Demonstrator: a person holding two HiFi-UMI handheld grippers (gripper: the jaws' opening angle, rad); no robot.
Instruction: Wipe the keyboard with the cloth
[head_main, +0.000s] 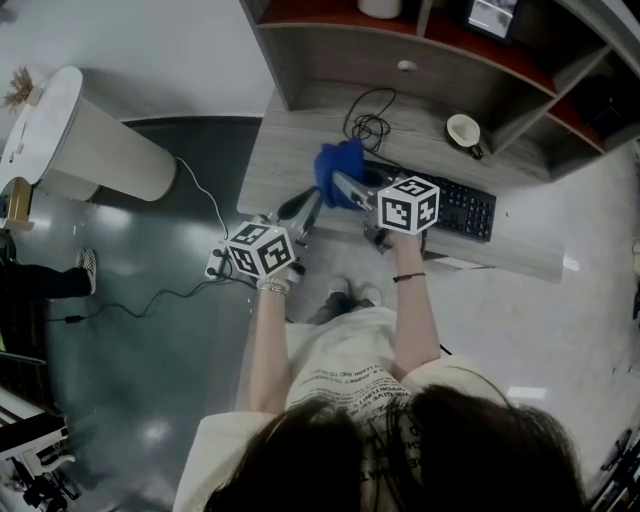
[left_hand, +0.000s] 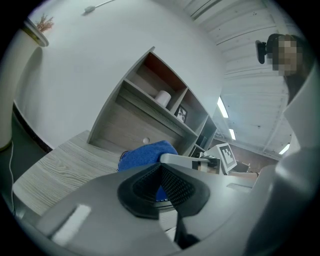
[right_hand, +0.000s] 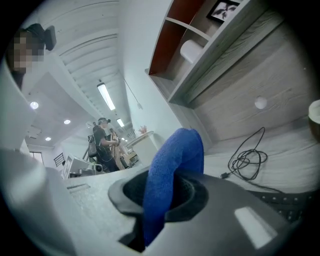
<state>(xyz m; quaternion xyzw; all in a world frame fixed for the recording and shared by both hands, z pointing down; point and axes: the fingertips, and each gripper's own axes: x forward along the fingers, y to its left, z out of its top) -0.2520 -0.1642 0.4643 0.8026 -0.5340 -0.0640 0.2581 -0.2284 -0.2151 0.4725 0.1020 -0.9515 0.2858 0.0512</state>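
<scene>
**Cloth clamped in the right gripper, keyboard waiting to its right**

Head view: the right gripper (head_main: 347, 186) reaches over the desk (head_main: 300, 150) with the blue cloth (head_main: 335, 165) bunched at its tip, just off the left end of the black keyboard (head_main: 462, 208). The keyboard's long axis runs along the desk's front edge, away to the right of the cloth. The coming wipe therefore looks like a sideways sweep, and the right hand is the nearer one. The left gripper (head_main: 303, 210) sits by the front edge, just below and left of the cloth. A coiled cable (head_main: 368, 125) and a small cup (head_main: 463, 130) lie further back.

Left gripper view: its dark ribbed pads meet at the tip and grasp nothing. A sliver of blue shows through the gap behind them, but that is the cloth beyond. This view misses the keyboard entirely.

Right gripper view: the jaws are clenched on the cloth, which passes between the pads and stands up in a fold above them, something the head view cannot confirm. Keyboard keys edge into the lower right corner, with the cable beyond them
</scene>
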